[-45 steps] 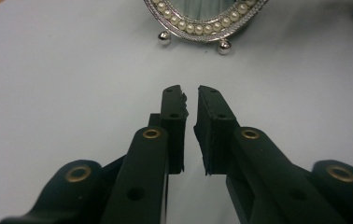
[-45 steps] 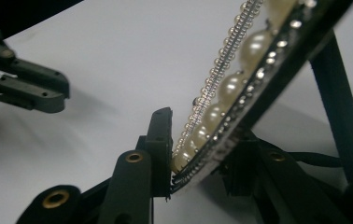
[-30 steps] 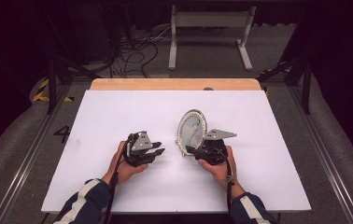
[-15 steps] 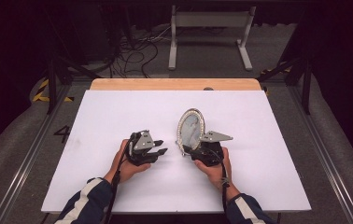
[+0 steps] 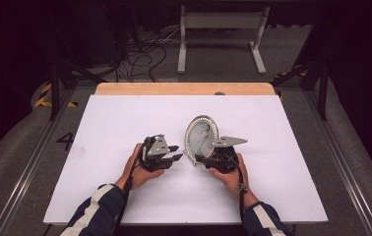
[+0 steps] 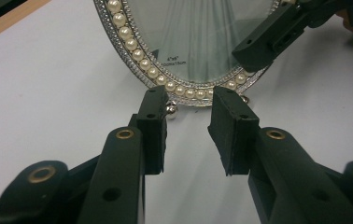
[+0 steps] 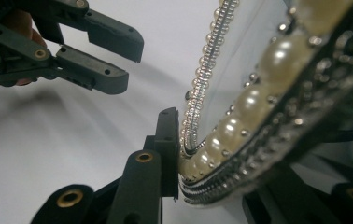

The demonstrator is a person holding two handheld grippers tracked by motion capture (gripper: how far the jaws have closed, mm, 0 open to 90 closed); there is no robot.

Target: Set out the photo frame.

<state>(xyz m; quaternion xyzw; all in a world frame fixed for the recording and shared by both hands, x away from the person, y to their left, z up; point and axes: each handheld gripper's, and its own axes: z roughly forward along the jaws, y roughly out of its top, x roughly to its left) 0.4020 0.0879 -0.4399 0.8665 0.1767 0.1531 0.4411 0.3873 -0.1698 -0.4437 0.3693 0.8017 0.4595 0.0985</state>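
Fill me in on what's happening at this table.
A person at a white table works with a gripper in each hand. The right gripper is clamped on the lower rim of an oval, pearl-edged picture frame and holds it upright on the table. The left gripper sits just beside the frame's lower edge, jaws apart with nothing between them; they have just been closing a little. It is not touching the frame.

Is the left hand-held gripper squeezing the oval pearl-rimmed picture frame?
No, the left hand-held gripper has empty space between its jaws, just short of the oval pearl-rimmed silver picture frame.
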